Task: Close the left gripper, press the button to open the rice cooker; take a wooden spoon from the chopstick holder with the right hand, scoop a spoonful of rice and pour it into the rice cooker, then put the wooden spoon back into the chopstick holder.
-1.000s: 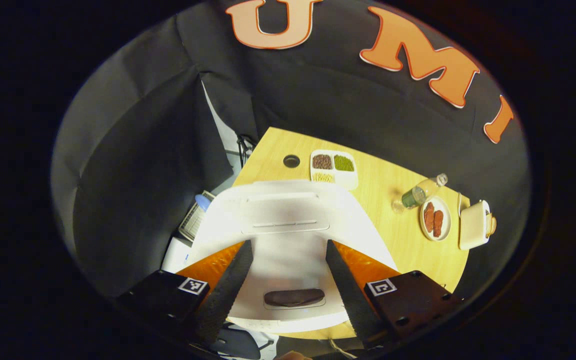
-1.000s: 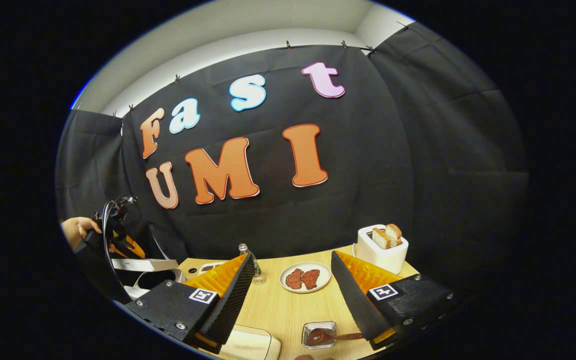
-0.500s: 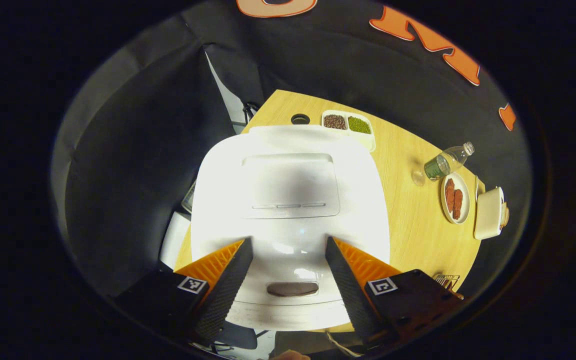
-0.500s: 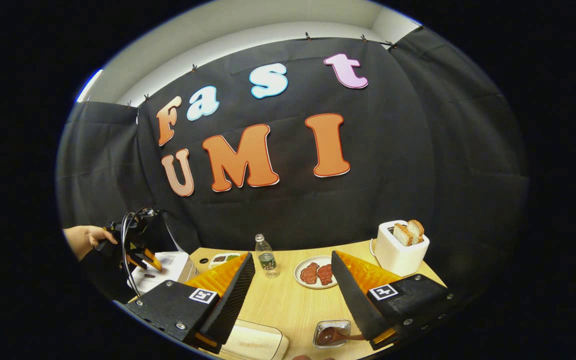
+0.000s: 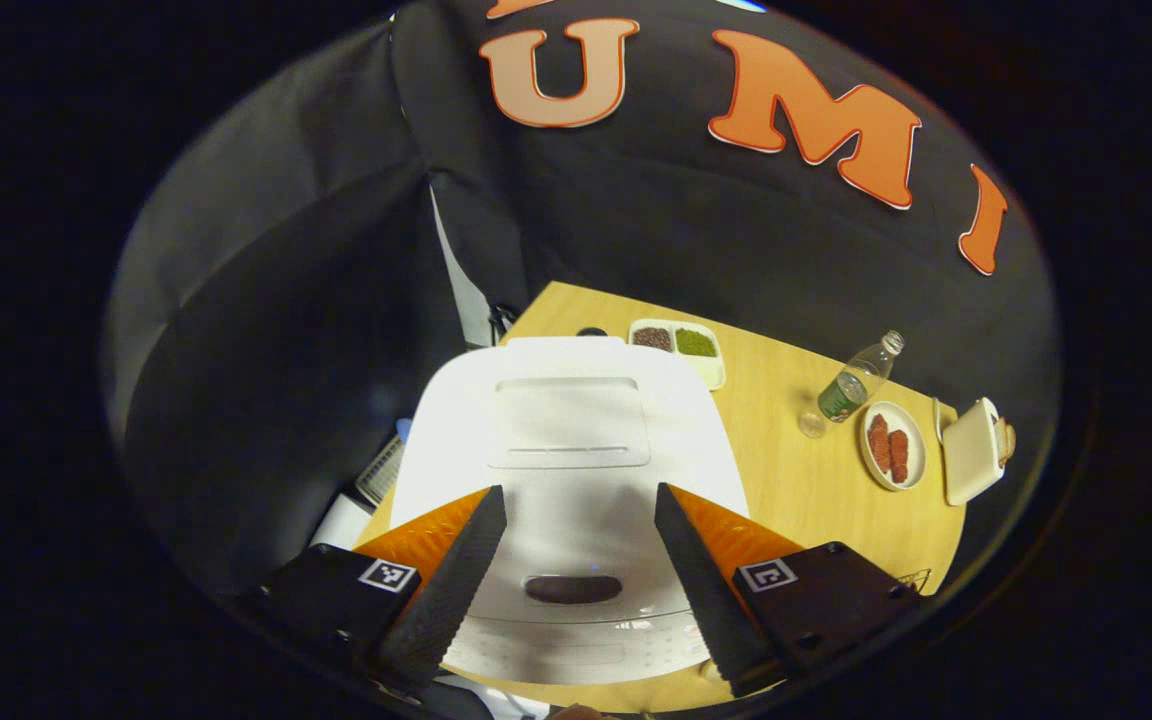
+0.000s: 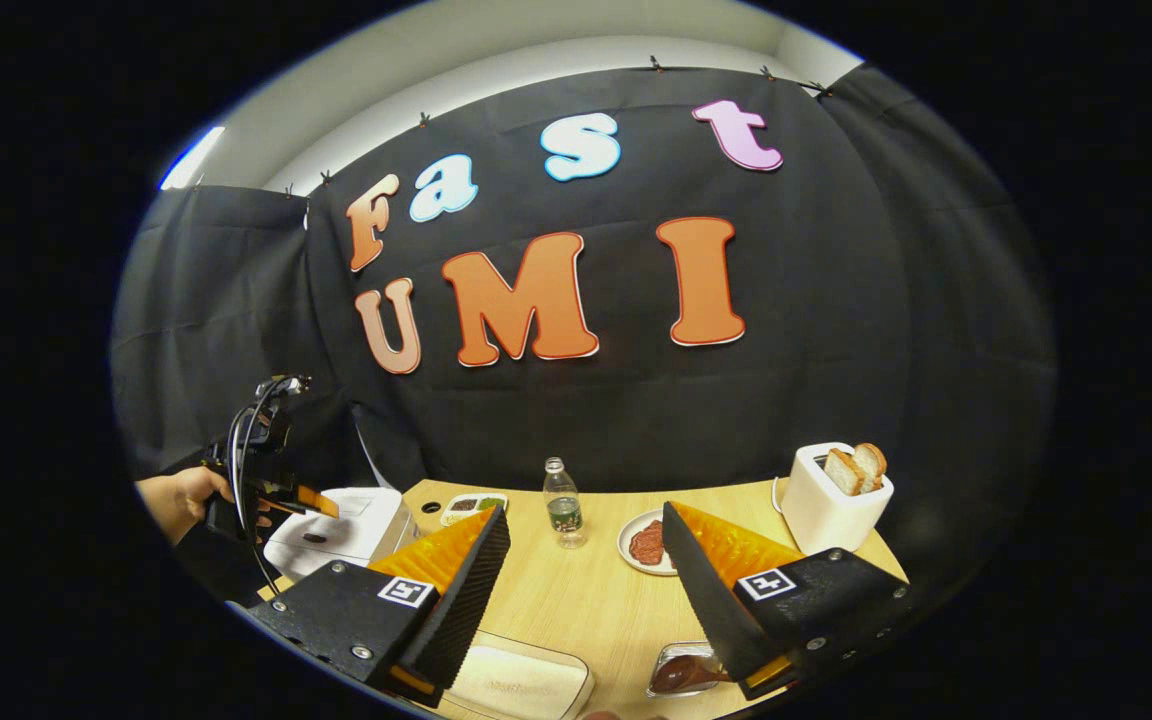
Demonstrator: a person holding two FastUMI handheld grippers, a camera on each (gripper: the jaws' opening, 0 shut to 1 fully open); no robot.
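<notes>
Rice cooker (image 5: 568, 470): white, bulky, rigid; lower centre of left gripper view, lid down. Likely heavy and stable enough to stay put under a push. Also at lower left of right gripper view (image 6: 341, 522).

Button (image 5: 572, 589): dark oval near the cooker's front edge, bottom centre. Stiff spring probable; best pressed squarely from above with fingertips together.

Left gripper (image 5: 576, 585): jaws spread wide, straddling the button, not yet closed as required.

Right gripper (image 6: 586, 600): jaws apart, empty, bottom of its view above the wooden table (image 6: 576, 600).

Wooden spoon, chopstick holder: not identified with confidence.
</notes>
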